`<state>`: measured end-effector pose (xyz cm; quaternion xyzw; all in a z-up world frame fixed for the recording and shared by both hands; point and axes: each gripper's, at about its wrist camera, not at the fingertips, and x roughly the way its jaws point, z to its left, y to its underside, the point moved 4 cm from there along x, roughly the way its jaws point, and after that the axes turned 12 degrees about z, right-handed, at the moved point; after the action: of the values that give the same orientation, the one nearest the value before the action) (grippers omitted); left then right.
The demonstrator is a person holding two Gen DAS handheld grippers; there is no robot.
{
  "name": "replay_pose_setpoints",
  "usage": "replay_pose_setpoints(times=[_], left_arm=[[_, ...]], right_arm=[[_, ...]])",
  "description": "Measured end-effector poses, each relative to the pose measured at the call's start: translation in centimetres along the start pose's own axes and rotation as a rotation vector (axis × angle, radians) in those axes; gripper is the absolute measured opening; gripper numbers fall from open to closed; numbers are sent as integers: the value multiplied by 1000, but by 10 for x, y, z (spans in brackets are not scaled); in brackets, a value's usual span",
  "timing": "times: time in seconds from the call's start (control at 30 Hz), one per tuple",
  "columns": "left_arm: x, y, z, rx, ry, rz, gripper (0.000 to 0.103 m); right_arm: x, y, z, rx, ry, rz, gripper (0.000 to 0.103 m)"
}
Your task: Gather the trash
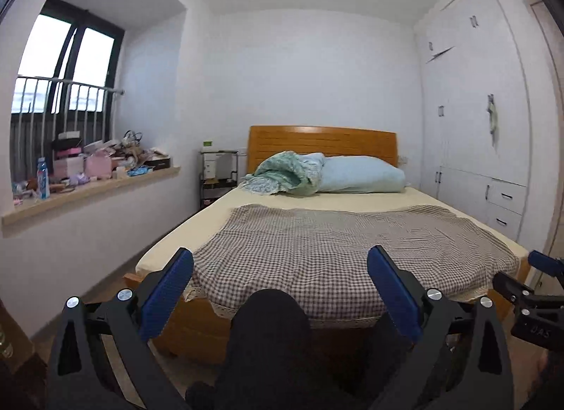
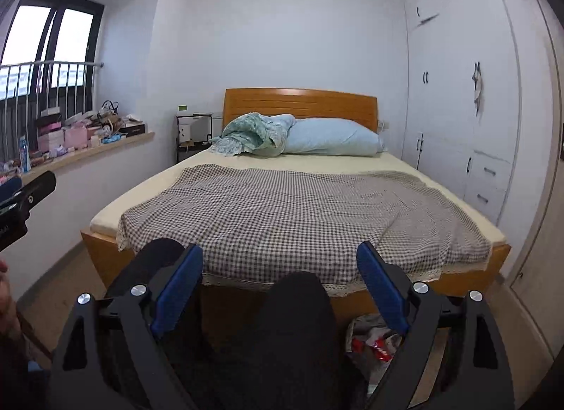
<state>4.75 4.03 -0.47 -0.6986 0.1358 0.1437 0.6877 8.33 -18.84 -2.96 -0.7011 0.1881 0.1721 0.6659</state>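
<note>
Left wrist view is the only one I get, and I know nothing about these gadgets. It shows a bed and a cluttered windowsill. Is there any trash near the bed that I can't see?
Observer: Yes. The right wrist view shows a bag of trash on the floor at the foot of the bed, with red and white wrappers inside.
Operator: Is the right gripper holding it?
Observer: No. The right gripper is open and empty, above the bag.
Operator: Anything else on that side?
Observer: A low door at the bottom of the right wall, beyond the bed's corner.
</note>
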Motion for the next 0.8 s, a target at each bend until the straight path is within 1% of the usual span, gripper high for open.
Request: replay_pose_setpoints(times=[0.1,0.17,0.4,0.7,0.8], left_arm=[[-3,3,-8,22,26,-2,95],[-3,2,-10,36,36,-8,95],[-8,-2,-12,30,38,-40,95],[-4,0,-14,30,51,-33,95],[-4,1,-14,31,52,-31,95]], right_arm=[[-1,-1,1,18,-1,-6,85],[-3,0,3,14,17,-18,85],[-8,7,3,18,34,-40,85],[-7,10,7,20,48,-45,85],[-5,11,10,10,39,-32,85]])
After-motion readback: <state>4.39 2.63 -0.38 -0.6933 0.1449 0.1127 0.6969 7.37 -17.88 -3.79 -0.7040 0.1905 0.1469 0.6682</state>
